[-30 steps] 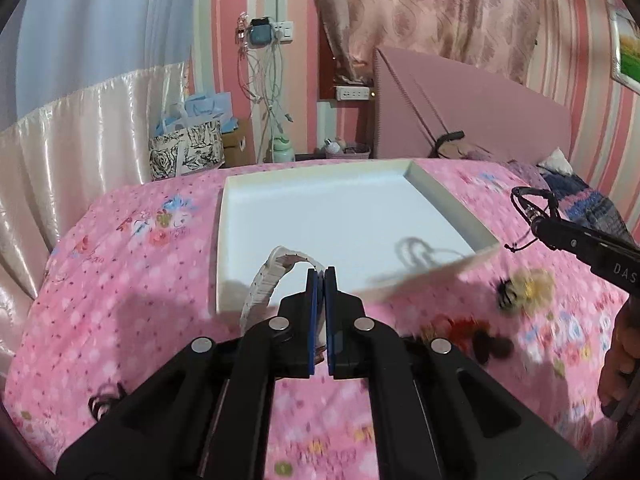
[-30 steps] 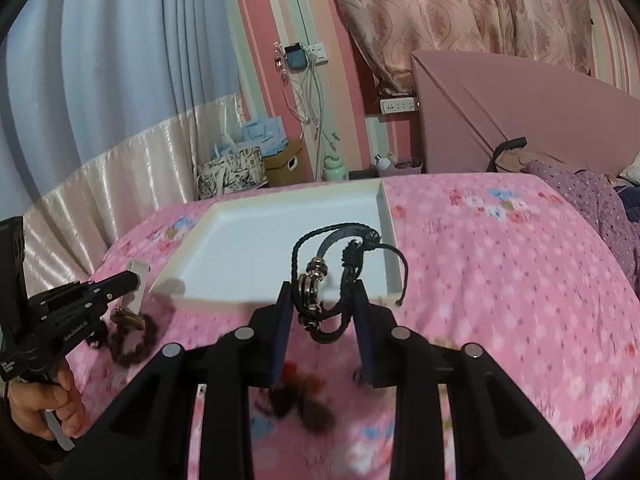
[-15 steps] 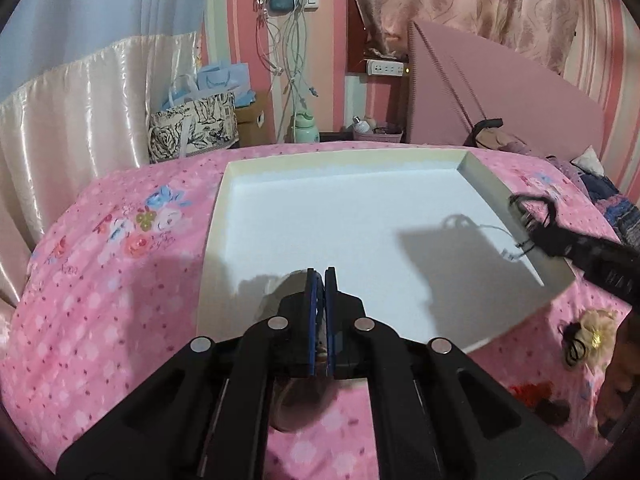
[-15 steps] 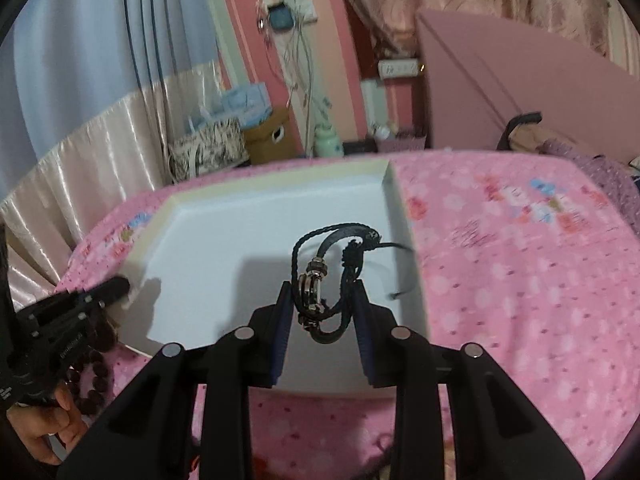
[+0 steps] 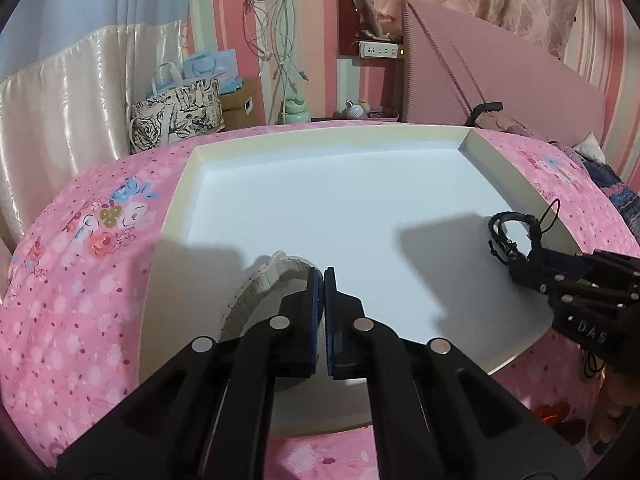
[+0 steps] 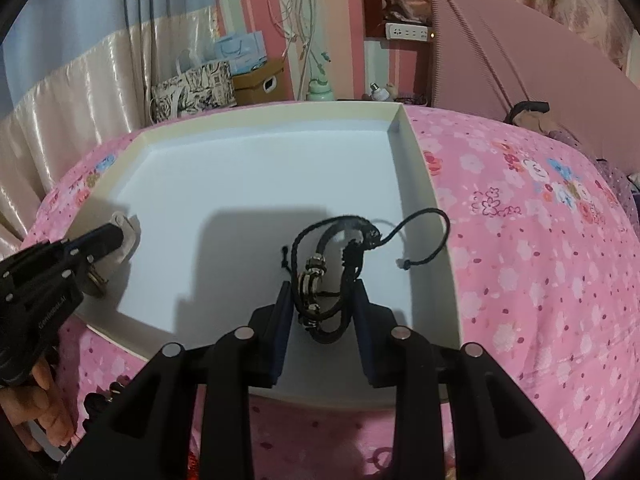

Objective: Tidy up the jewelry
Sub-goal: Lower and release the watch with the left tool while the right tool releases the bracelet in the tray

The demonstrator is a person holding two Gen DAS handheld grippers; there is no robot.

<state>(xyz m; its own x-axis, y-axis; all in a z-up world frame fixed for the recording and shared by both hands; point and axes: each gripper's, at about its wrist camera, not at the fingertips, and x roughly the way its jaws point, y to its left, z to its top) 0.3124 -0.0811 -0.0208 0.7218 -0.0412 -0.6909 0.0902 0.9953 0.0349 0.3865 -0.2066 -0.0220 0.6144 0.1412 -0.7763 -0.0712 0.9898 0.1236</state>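
Over the white tray (image 5: 500,172) on the pink bed (image 5: 80,280), both grippers at once, each loaded. Left gripper (image 5: 319,280) low above the tray's near-left corner, jaws pressed almost together on a pale ribbed watch strap (image 5: 264,288); strap arching up and off to the left of the jaws, its round face (image 6: 95,282) dangling below the tip as seen from the right wrist view. Right gripper (image 6: 320,292) above the near-right part of the tray, jaws partly closed and bearing on both sides of a black cord bracelet (image 6: 320,276) with small metal beads; loop standing upright between the jaws, long axis running forward and away from them, one loose cord tail (image 6: 428,232) curling out toward the right wall of the tray. Bare tray floor lying straight below and ahead of both loads, so likely nothing more needed than lowering and letting go. Watch closer to the floor by the look of its shadow, hence probably first to be set down. Grippers well apart, left and right sides of the tray kept separate. More trinkets (image 6: 104,396) waiting on the bedspread outside the near edge, too blurred to name.
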